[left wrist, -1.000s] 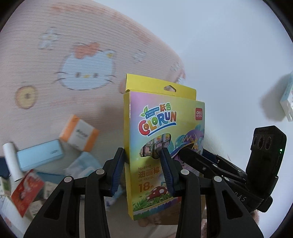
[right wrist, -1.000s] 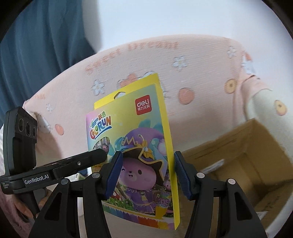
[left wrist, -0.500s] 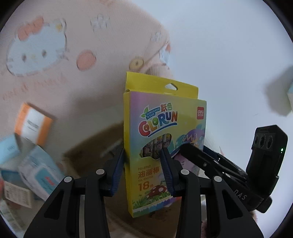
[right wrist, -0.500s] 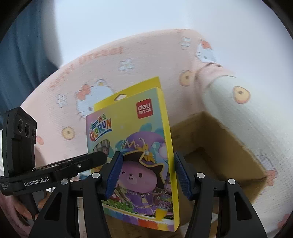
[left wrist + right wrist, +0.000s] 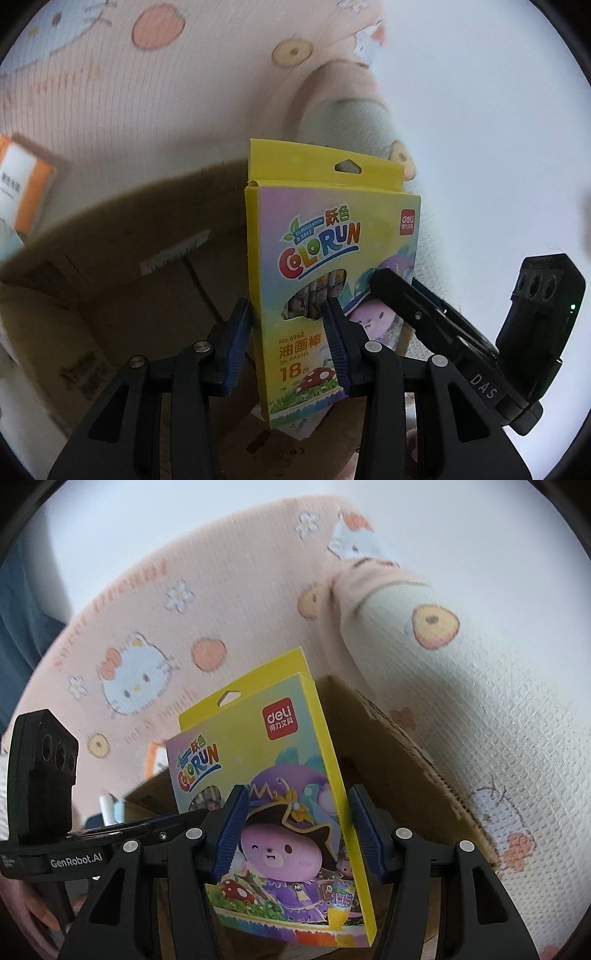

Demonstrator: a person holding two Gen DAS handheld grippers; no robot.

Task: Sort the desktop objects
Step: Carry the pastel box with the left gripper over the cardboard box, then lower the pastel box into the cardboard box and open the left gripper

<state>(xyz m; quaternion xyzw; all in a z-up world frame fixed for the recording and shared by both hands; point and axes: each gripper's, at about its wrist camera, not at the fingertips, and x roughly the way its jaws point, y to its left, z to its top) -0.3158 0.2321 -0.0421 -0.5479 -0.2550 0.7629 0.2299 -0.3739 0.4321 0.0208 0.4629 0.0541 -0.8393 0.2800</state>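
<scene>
A yellow Colorun oil pastel box [image 5: 332, 229] stands upright in the air, held from both sides. My left gripper [image 5: 290, 317] is shut on its lower left part, one blue pad on the yellow side and the other on the printed front. My right gripper [image 5: 295, 805] is shut on the same pastel box [image 5: 280, 746], its pads on the front and the right edge. Each view shows the other gripper's black finger reaching the box. An open cardboard box [image 5: 110, 295] lies just below and behind the pastel box.
A pink cartoon-cat cloth [image 5: 229, 602] covers the table. An orange and white small box [image 5: 22, 192] lies left of the cardboard box [image 5: 406, 768]. A white tube [image 5: 107, 805] and other items sit beyond the cardboard. A hand [image 5: 33, 915] holds the left gripper.
Both grippers have carried the pastel box sideways, away from the scattered items, until it hangs over the open cardboard box, and have tipped further down. The grip on the box looks the same.
</scene>
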